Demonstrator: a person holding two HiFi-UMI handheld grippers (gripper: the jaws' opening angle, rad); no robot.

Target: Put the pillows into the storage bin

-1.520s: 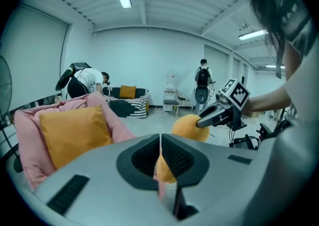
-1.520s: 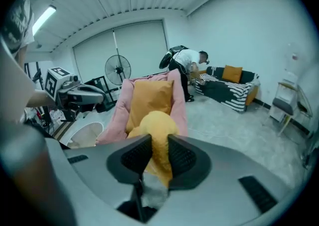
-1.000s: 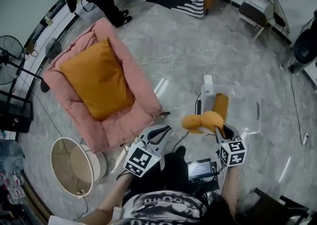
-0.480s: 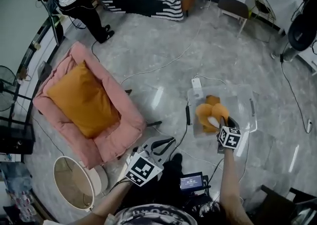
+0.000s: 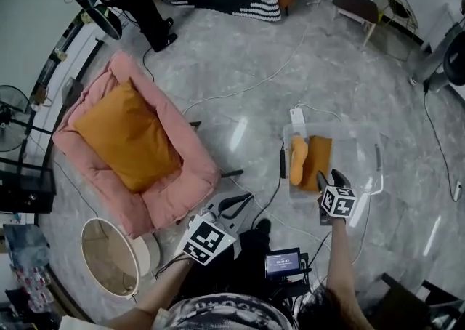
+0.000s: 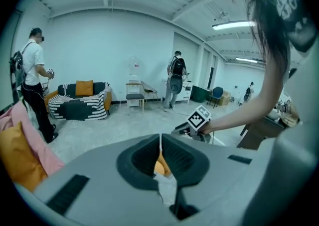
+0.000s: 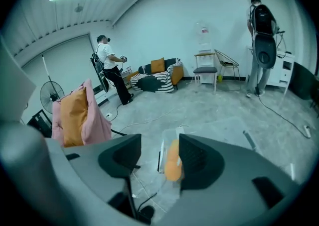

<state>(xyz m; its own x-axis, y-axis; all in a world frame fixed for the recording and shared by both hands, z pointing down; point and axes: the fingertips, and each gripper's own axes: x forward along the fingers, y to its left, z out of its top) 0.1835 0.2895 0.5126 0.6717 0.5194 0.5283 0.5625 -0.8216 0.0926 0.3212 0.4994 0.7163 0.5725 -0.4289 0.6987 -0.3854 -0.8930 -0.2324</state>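
A: Grey marbled floor [image 5: 240, 67], open room. Storage bin [image 5: 378, 168]?

B: Sitting directly ahead of the right gripper [image 5: 330, 178], clear-walled. Two small orange pillows [image 5: 298, 159] are lying inside it side by side, just beyond the tips.

A: Right jaws?

B: Standing apart, having just been opening. Nothing is pressing between the pads; one of the pillows is only showing through the gap. Reading this as the drop-off step finishing.

A: Left gripper [image 6: 160, 140]?

B: Jaws meeting together, carrying nothing, hanging well to the left of the right one.

A: What is remaining?

B: Large orange pillow [image 5: 127, 136], resting on the pink floor cushion [image 5: 185, 183], well ahead and left of the left gripper. The next move is likely calling for backing clear of the bin, turning left, and taking a wide two-gripper grip. That pillow is looking bulky and soft.
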